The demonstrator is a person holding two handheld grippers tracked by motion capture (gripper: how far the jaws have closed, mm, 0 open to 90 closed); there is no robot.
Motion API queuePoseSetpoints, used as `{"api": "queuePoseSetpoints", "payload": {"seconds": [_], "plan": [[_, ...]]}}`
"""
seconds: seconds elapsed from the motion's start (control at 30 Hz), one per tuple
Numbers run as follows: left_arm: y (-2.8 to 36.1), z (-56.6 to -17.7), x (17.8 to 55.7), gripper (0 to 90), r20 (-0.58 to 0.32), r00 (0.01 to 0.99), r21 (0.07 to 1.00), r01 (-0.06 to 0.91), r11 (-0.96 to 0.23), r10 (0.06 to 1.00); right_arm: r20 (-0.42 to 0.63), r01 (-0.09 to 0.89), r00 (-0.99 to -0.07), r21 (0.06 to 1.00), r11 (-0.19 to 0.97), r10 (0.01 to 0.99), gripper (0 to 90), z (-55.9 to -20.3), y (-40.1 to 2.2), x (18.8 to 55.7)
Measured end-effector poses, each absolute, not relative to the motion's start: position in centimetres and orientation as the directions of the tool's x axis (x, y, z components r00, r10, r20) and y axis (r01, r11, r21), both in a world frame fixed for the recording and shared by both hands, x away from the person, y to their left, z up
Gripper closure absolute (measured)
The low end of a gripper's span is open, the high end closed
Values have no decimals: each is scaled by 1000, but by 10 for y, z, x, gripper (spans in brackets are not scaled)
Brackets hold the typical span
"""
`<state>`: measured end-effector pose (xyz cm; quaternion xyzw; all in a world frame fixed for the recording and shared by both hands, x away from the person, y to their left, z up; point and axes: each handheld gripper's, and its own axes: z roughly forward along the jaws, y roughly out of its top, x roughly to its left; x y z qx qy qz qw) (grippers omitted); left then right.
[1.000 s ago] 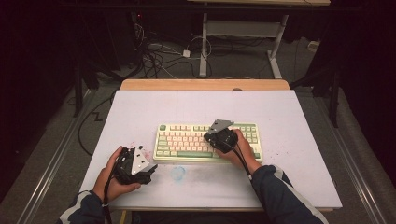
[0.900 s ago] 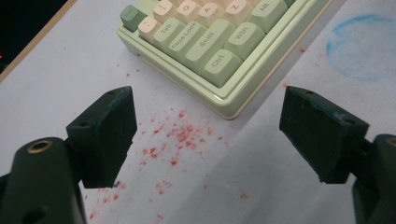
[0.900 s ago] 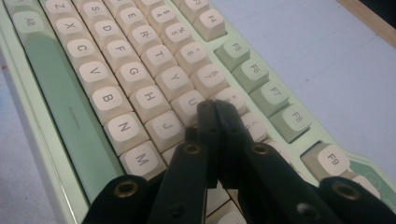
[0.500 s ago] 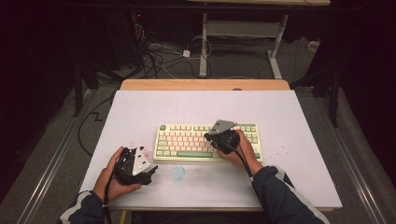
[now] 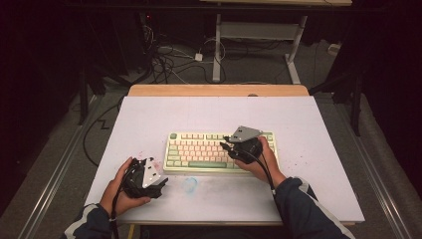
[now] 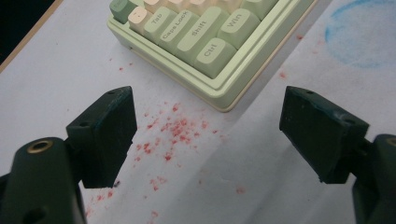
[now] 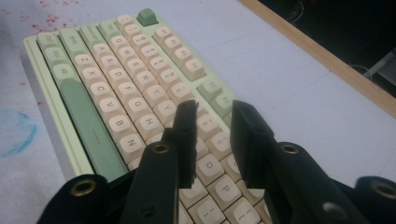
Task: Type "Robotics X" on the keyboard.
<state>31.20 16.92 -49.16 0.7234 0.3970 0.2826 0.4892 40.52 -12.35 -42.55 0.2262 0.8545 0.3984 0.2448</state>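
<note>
The left tongs [image 5: 160,181] rest on the counter [image 5: 318,124] at about seven o'clock of the high view, jaws spread wide with nothing between them. In the left gripper view they frame a patch of red specks [image 6: 170,128] just short of the near-left corner of the keyboard [image 5: 199,152]. A faint blue ring [image 5: 189,184] marks the counter at six o'clock, just below the spacebar edge.

The keyboard lies flat at the counter's middle, long side toward the person. It is pale green in the case, with cream letter keys, green modifier keys and one darker green key at its far-left corner. It looks intact, with no gaps among the caps that show.

The right tongs [image 7: 212,114] hover at four o'clock over the right half of the keys. Their jaws have just been opening and now stand at a narrow gap with nothing pinched — the key beneath sits untouched by the pads. The step in hand looks like working single keys with the tips. The next move calls for fine aim, so the tips meet one cap and not its neighbours.
</note>
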Motion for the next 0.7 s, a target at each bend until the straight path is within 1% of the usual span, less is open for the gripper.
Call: {"api": "queuePoseSetpoints", "payload": {"seconds": [0.13,0.2,0.37,0.47,0.53,0.7], "plan": [[169,-492,312,177,20,525,932,299,-206,851,-248,177,-767,804,567,591,603,-421,-129,402],[169,-493,312,177,22,524,931,299,-209,851,-248,173,-766,809,561,593,525,-418,-131,399],[169,-492,312,177,21,526,931,300,-209,850,-289,137,-744,817,561,603,362,-416,-137,389],[169,-492,312,177,22,524,930,302,-210,851,-318,130,-714,816,564,624,296,-415,-140,382],[169,-493,312,177,24,524,930,302,-212,852,-311,122,-711,828,547,630,290,-413,-144,378],[169,-492,312,177,27,521,930,299,-212,853,-319,117,-692,836,537,648,236,-410,-152,370]]}}
